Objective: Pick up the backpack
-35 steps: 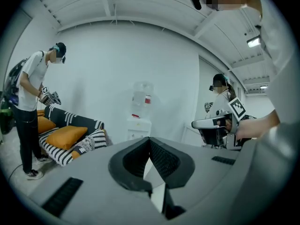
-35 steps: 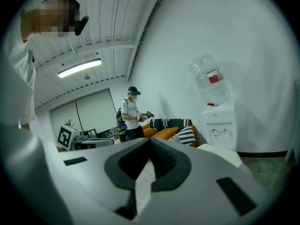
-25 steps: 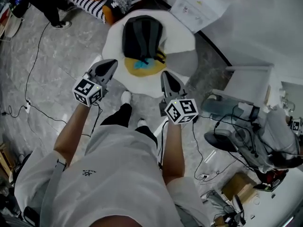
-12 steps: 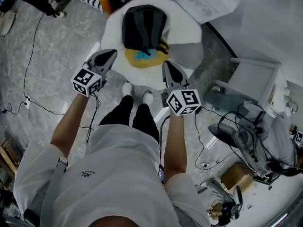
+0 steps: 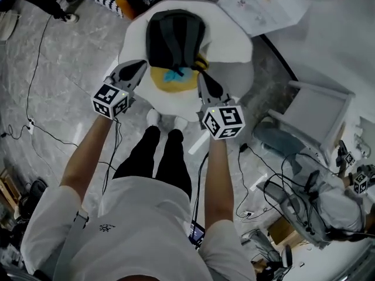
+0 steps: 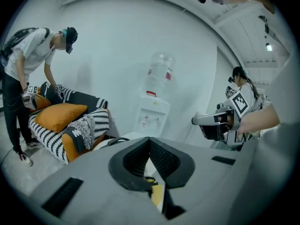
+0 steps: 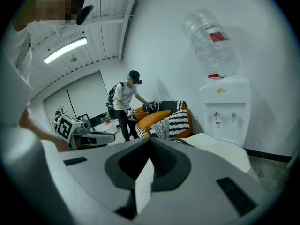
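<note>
At the left, the left gripper [image 5: 138,68] had come down and forward over the last second. Its tip was now over the near left edge of the white seat [image 5: 234,43] rather than short of it, and its jaws stayed pressed together with nothing between them. In the middle the backpack [image 5: 176,37] lay on that seat, dark and lengthwise to the person (strap-side up, as far as the head view showed), its near end over a yellow pad [image 5: 170,82]. Nothing touched it. At the right, the right gripper [image 5: 205,82] had made the same descent and was likewise closed and empty, its tip just beside the pad's right edge. The person had also stepped nearer, so the pack now sat between the two tips and a little beyond them. I judged this the approach: the jaws would have to part before either could take a strap or handle.
</note>
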Available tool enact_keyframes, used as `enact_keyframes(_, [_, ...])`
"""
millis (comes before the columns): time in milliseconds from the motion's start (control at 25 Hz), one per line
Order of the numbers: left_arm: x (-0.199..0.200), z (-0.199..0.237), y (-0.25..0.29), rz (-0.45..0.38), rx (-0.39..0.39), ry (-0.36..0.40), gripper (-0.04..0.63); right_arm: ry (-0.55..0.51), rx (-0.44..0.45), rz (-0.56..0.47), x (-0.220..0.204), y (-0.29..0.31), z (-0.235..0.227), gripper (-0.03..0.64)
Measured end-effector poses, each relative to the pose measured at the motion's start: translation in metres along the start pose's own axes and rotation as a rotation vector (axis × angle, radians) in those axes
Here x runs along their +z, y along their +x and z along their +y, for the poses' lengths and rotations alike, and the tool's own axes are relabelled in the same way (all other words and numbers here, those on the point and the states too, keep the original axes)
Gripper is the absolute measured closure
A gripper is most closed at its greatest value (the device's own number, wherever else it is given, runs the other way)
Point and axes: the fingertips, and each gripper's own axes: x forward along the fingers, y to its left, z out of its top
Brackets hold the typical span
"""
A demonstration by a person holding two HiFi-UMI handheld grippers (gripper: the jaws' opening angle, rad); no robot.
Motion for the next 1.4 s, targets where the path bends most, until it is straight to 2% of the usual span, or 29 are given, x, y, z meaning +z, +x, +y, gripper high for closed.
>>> enact_keyframes(320, [-0.021,0.033,0.064,-0.010,0.072,-0.014,0.592,-0.043,0.044,0.043,-0.036,0.059,-0.059,0.609])
enact_keyframes(760, [-0.057,0.077,0.121,0.008,0.127,-0.022,0.592,-0.049,0.029,0.083,-0.078,0.115,-0.126,0.609])
enact_keyframes(880, [-0.066,0.094,0.132,0.021,0.139,-0.016,0.592,-0.059,0.028,0.099,-0.088,0.130,-0.138,0.609])
enact_keyframes(1040, [-0.084,0.114,0.150,0.037,0.158,-0.044,0.592,-0.068,0.023,0.126,-0.104,0.151,-0.153,0.609])
enact_keyframes(1280, [-0.114,0.133,0.175,0.081,0.145,-0.030,0.591,-0.098,0.032,0.164,-0.129,0.187,-0.167,0.609])
enact_keyframes(1400, [-0.134,0.146,0.187,0.107,0.156,-0.046,0.589,-0.104,0.022,0.174,-0.142,0.201,-0.173,0.607])
